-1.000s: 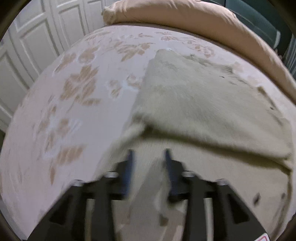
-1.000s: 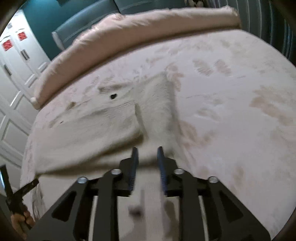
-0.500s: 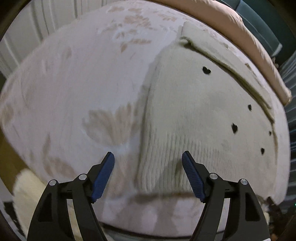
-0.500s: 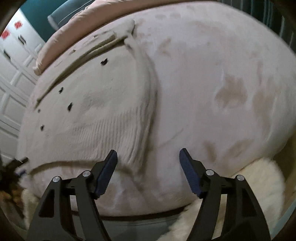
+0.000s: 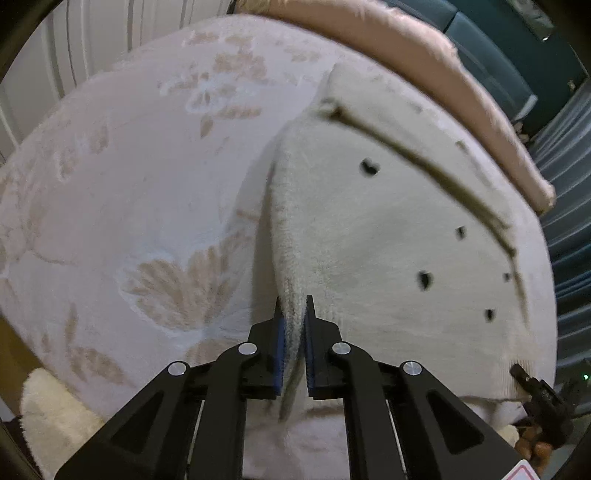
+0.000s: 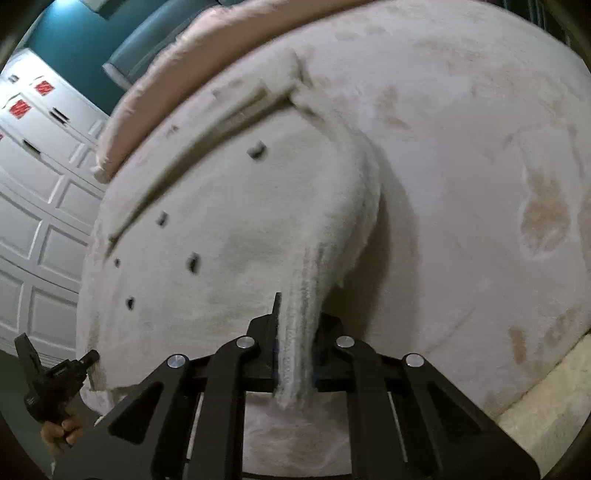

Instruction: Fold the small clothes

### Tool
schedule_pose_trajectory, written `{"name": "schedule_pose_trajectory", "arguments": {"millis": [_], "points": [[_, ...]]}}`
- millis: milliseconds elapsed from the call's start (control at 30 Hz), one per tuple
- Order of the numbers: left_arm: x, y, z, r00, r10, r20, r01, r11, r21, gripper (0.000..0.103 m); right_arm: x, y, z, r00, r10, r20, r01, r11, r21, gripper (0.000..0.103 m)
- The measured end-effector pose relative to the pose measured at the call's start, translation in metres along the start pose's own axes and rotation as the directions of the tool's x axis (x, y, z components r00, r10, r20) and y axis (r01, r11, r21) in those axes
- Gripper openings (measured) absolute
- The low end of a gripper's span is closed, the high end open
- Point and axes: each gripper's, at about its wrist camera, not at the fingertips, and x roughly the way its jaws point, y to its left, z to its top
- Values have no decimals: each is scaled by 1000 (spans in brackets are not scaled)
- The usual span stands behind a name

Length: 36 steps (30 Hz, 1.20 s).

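A cream knit sweater (image 5: 369,240) with small dark hearts lies spread on the bed, its ribbed hem toward me. My left gripper (image 5: 293,306) is shut on the hem's left corner, and the cloth rises in a ridge between the blue pads. In the right wrist view the same sweater (image 6: 240,240) shows its right edge pulled up into a fold. My right gripper (image 6: 299,314) has that ribbed corner between its fingers; its jaws are closing and press on the cloth. The cloth hides the right finger's tip.
The pale bedcover (image 5: 147,184) with beige flowers lies under the sweater. A pink bolster (image 5: 424,59) runs along the far side before a teal headboard (image 5: 480,29). A fluffy white rug (image 6: 546,417) lies past the bed's near edge. White panelled doors (image 6: 29,221) stand at left.
Both grippers drew back toward the near hem, opened wide over its two corners, then closed on them. The corners now stand lifted into ridges.
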Motion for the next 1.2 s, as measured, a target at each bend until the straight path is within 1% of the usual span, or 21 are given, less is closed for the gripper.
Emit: {"name": "schedule_pose_trajectory", "arguments": {"millis": [100,200,300,367,433,467,533,600,633,667,733,800,833,867,933,967,1000,1033,1100,1167,1200], "points": [[-31,-3,-7,999,-41,26,40,998,42,5,-30,11,-5,999,6,38,-3,998,-68,8],[-61,-9,-24,998,-60,24,56,992,113,3,-61,14,-17,999,4,36,0,992,-128,8],[-89,-11,-52,999,-51,-11,52,983,175,3,-90,12,-39,999,-40,-16,36,973,-229,8],[-108,-5,-82,997,-40,-60,51,978,203,3,-107,7,-65,990,-98,-97,62,945,-321,8],[-126,3,-119,991,-12,-134,43,973,229,3,-120,0,-90,972,-142,-188,62,925,-374,8],[-131,4,-132,987,3,-160,36,971,237,3,-130,-6,-109,951,-176,-255,60,912,-405,8],[-142,9,-163,974,32,-225,23,971,237,3,-144,-11,-133,920,-199,-338,37,902,-430,8],[-150,10,-177,968,23,-251,30,978,206,3,-153,-12,-144,903,-196,-383,11,901,-433,8],[-153,9,-177,969,11,-247,38,980,193,3,-157,-10,-144,902,-183,-392,-6,901,-434,8],[-157,5,-170,975,-7,-224,49,982,182,3,-159,-7,-139,909,-172,-381,-15,898,-440,8],[-161,-5,-145,986,-46,-161,76,980,186,3,-162,2,-108,948,-126,-291,-20,893,-450,8],[-157,-25,-92,993,-103,-55,113,968,224,3,-159,8,-68,981,-69,-181,-14,907,-422,8],[-150,-36,-63,993,-119,4,114,963,244,3,-152,11,-33,996,-28,-90,-9,923,-385,9],[-143,-46,-43,991,-123,53,105,960,260,3,-146,13,-14,999,-8,-39,-6,935,-355,10],[-120,-65,4,981,-100,167,49,958,283,4,-121,9,36,997,25,75,-6,968,-250,13],[-104,-75,29,971,-76,227,8,958,287,6,-102,4,64,990,-8,144,30,988,-151,16],[-86,-82,55,956,-24,294,-50,969,242,14,-94,3,77,984,-37,177,53,995,-89,16],[-77,-83,65,950,-10,312,-60,975,215,22,-87,0,89,975,-56,216,62,998,-23,21],[-61,-83,82,948,55,314,-101,986,131,25,-92,3,92,949,-95,299,91,995,29,32],[-61,-75,82,950,41,310,-65,995,69,45,-105,4,84,922,-89,377,76,996,48,66],[-64,-71,76,948,31,318,-51,997,56,74,-109,0,80,914,-79,397,63,997,53,67]]}}
